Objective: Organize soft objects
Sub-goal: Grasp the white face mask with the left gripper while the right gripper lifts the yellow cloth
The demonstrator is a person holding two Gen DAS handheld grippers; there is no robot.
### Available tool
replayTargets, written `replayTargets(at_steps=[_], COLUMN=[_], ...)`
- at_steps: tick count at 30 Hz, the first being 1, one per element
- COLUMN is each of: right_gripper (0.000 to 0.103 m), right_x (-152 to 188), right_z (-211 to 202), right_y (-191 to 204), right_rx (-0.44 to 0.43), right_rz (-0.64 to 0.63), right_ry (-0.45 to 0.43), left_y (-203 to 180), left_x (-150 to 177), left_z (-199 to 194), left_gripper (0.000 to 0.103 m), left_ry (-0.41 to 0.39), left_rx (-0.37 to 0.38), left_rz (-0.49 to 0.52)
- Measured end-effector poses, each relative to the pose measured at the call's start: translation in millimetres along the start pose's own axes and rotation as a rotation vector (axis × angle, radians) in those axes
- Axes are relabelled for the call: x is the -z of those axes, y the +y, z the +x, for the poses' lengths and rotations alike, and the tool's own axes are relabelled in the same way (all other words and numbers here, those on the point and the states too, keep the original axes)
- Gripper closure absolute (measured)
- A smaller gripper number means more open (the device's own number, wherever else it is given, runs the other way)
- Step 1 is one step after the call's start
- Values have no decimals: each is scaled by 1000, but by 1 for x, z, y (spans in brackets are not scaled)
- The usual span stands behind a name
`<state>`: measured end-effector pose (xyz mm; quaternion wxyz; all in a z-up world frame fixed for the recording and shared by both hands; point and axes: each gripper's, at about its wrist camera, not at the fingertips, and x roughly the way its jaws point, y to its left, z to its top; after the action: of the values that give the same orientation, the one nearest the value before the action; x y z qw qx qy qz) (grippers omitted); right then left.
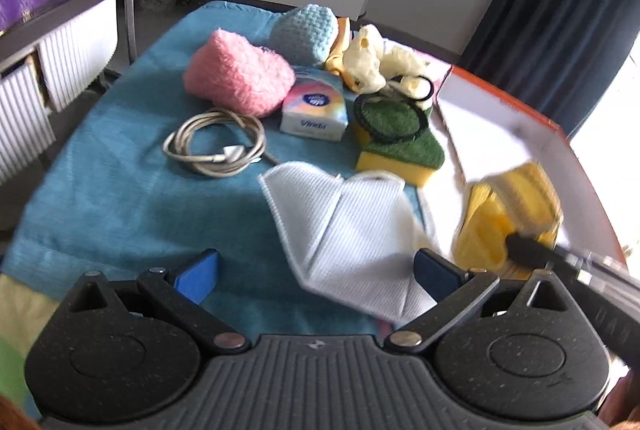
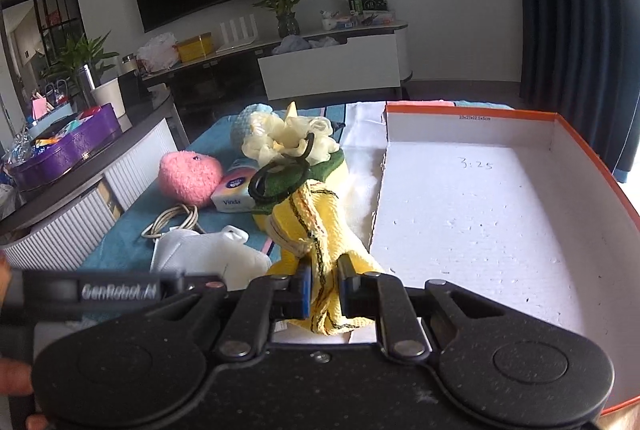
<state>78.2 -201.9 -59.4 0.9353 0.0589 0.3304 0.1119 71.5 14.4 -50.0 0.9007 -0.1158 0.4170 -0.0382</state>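
Right claw (image 2: 323,288) pinches yellow cloth (image 2: 312,230) at frame bottom, just left of my orange-rimmed box (image 2: 580,166). Left claw (image 1: 316,270) spread over white mask (image 1: 344,226).

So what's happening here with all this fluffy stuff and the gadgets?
A person is sorting soft things by hand with two tongs. The right tongs are shut on a yellow knitted cloth with dark stitching, held beside the orange-rimmed white cardboard box, which has nothing in it yet. The left tongs are open, hovering over a white folded face mask. On the blue towel wait a pink fluffy pouch, a tissue pack and a green-topped yellow sponge.
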Motion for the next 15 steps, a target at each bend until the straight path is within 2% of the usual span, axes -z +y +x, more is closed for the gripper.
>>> replayTargets(at_steps=[7,8,9,10,12,15], right_gripper=[86,86,86,86,86,86], right_x=[-2,-3,-4,-5,-7,-8], right_z=[-3,-4,-5,-5,-6,-8], right_y=[-9,-10,-12,-13,-18,-22], right_rx=[6,12,20,25,29,38], right_rz=[33,37,37,40,50,68], right_ry=[-20,-27,-31,-33,-32,-35], left_y=[-25,-29,-32,-35,-39,-41], left_x=[-13,-14,-15,-16,-17,-16], left_z=[9,10,11,12,13,14], left_gripper=[1,5,15,21,42,48], left_ry=[-63,-72,-79,-85,-90,-94], left_rx=[57,59,66,69,62,49], left_rz=[58,64,69,73,88,96])
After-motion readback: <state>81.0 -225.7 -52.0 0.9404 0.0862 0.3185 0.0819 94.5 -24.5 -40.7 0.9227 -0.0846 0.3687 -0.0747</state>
